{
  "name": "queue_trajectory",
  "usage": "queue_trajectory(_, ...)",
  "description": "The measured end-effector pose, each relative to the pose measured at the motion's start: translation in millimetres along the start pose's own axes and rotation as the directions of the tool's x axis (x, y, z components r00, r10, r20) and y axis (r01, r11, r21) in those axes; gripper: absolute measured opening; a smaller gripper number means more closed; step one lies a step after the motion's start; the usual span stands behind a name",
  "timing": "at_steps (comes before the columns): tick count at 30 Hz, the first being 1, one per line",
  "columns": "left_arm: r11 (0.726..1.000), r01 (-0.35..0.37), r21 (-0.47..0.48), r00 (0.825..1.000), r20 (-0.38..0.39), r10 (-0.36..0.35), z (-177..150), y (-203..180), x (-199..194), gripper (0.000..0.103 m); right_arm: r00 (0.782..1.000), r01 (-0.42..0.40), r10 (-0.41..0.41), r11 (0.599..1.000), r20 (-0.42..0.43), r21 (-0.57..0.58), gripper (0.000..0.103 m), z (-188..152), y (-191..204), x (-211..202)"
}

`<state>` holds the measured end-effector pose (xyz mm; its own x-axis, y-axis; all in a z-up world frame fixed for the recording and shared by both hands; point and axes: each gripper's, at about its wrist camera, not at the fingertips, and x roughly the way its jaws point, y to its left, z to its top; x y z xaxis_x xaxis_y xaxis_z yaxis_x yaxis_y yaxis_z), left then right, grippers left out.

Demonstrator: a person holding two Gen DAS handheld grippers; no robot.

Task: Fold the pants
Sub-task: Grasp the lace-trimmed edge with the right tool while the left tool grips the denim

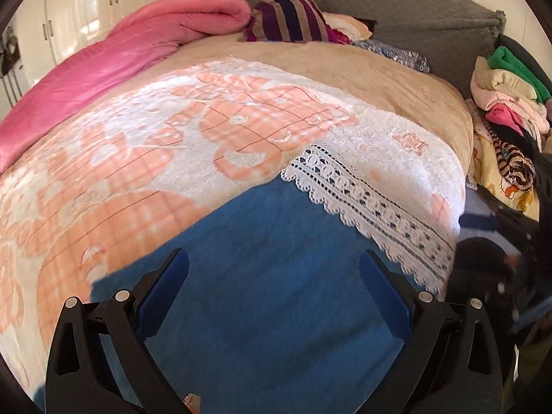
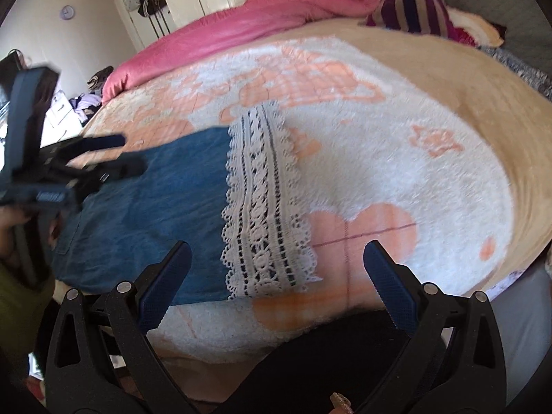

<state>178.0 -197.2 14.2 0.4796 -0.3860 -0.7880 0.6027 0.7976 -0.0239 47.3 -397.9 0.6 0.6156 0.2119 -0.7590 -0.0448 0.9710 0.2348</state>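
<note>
Blue denim pants (image 1: 262, 276) (image 2: 162, 200) with a white lace hem (image 1: 372, 207) (image 2: 262, 200) lie flat on the bed's white-and-peach blanket (image 1: 155, 145) (image 2: 396, 158). My left gripper (image 1: 274, 262) hovers open just above the denim, fingers apart with nothing between them. In the right wrist view the left gripper (image 2: 114, 155) shows at the left, over the denim. My right gripper (image 2: 276, 255) stands open above the lace hem near the bed's front edge, holding nothing.
A pink quilt (image 1: 131, 55) (image 2: 276, 13) and a striped cushion (image 1: 289, 17) (image 2: 410, 7) lie at the far side of the bed. A pile of clothes (image 1: 507, 103) sits at the right. White wardrobes (image 1: 86, 3) stand behind.
</note>
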Motion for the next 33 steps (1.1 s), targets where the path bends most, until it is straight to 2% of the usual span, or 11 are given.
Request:
queue_trajectory(6,0.999,-0.015,0.046,0.999,-0.041,0.017,23.8,-3.7,36.8,0.099,0.998,-0.039,0.041,0.998,-0.047,0.039,0.094,3.2,-1.2,14.1)
queue_trajectory(9,0.999,0.009,0.041,0.998,-0.059,-0.007,32.5,-3.8,48.9,0.099,0.997,-0.048,0.051,0.997,-0.057,0.053,0.094,3.9,-2.0,17.5)
queue_trajectory(19,0.998,0.025,0.051,0.997,-0.068,-0.022,47.4,-7.0,78.0,0.099,0.994,-0.071,0.075,0.996,-0.082,0.05,0.094,5.0,2.2,28.3)
queue_trajectory(26,0.998,0.046,0.043,0.996,-0.075,-0.042,50.0,-1.6,94.5,0.098,0.99,-0.104,0.107,0.994,-0.087,0.043,0.06,7.7,6.2,35.9)
queue_trajectory(28,0.997,0.055,0.045,0.996,-0.075,-0.051,51.1,-0.7,98.3,0.098,0.989,-0.118,0.123,0.991,-0.083,0.057,0.055,8.1,3.7,36.4)
queue_trajectory(29,0.997,0.062,0.044,0.995,-0.076,-0.059,52.0,-0.3,100.2,0.095,0.988,-0.126,0.131,0.99,-0.078,0.063,0.053,8.2,2.4,36.1)
queue_trajectory(30,0.996,0.076,0.042,0.995,-0.071,-0.073,53.1,-0.3,101.2,0.08,0.988,-0.133,0.138,0.989,-0.071,0.069,0.051,8.4,1.4,35.5)
queue_trajectory(31,0.995,0.095,0.04,0.994,-0.067,-0.092,54.1,-0.5,102.2,0.072,0.987,-0.143,0.147,0.987,-0.063,0.072,0.047,8.6,0.8,34.6)
queue_trajectory(33,0.991,0.128,0.035,0.99,-0.07,-0.125,56.1,-1.2,105.1,0.068,0.984,-0.167,0.171,0.983,-0.046,0.08,0.042,9.5,-0.6,33.1)
